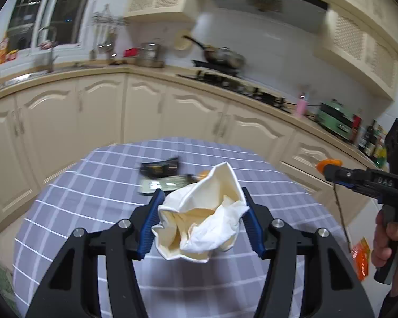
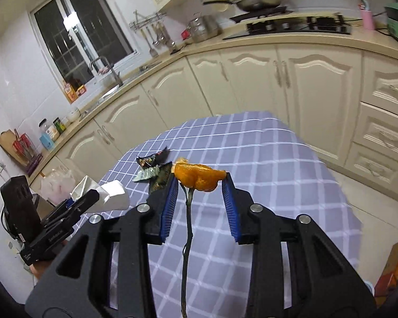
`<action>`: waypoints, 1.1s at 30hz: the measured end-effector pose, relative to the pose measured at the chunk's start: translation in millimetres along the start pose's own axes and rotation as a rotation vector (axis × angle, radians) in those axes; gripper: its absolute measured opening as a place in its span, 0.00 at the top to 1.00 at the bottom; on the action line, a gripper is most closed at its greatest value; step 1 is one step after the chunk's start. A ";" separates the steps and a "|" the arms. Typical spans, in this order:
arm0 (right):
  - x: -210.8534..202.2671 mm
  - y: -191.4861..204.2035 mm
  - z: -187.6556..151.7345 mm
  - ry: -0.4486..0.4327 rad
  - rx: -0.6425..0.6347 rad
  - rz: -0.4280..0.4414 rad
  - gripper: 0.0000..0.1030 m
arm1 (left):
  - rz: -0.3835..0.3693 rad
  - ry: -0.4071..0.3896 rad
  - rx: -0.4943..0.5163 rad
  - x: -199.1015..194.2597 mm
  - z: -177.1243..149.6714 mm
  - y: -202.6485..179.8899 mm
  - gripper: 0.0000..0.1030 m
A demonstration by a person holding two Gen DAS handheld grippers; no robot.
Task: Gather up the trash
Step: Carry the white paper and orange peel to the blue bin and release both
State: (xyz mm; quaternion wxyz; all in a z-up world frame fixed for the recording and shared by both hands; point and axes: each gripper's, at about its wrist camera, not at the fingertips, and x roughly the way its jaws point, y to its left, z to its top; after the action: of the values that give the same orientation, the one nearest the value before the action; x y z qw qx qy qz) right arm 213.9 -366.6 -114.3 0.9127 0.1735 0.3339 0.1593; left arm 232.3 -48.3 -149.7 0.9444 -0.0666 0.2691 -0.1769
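Note:
In the left wrist view my left gripper is shut on a crumpled white paper napkin, held above the purple checked tablecloth. My right gripper is shut on a piece of orange peel with a dark stem hanging below it. In the left wrist view the right gripper shows at the right edge, held by a hand. Dark and green snack wrappers lie on the cloth beyond the napkin; the same wrappers appear in the right wrist view.
Cream kitchen cabinets and a countertop with a stove and pan run behind the table. An orange packet lies on the floor at right. A sink and window are at the left.

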 end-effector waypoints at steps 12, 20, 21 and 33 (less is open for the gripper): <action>-161.3 -110.0 -54.4 -0.153 0.188 -0.203 0.67 | -0.315 0.007 0.235 -24.9 -22.6 -191.3 0.46; -237.5 -193.5 -117.4 -0.175 0.352 -0.349 0.67 | -0.496 0.075 0.394 -18.6 -66.9 -313.3 0.46; -243.1 -203.6 -127.1 -0.169 0.372 -0.374 0.67 | -0.504 0.089 0.411 -15.6 -73.2 -325.0 0.46; -242.9 -316.8 -228.3 -0.037 0.632 -0.458 0.67 | -0.593 0.414 0.580 62.8 -190.5 -453.8 0.46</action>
State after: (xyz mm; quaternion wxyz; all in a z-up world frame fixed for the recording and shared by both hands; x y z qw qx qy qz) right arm -58.9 -699.0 -277.4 0.8321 0.3697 0.3802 -0.1623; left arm 45.5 -498.8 -241.1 0.7590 0.1631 0.3607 -0.5170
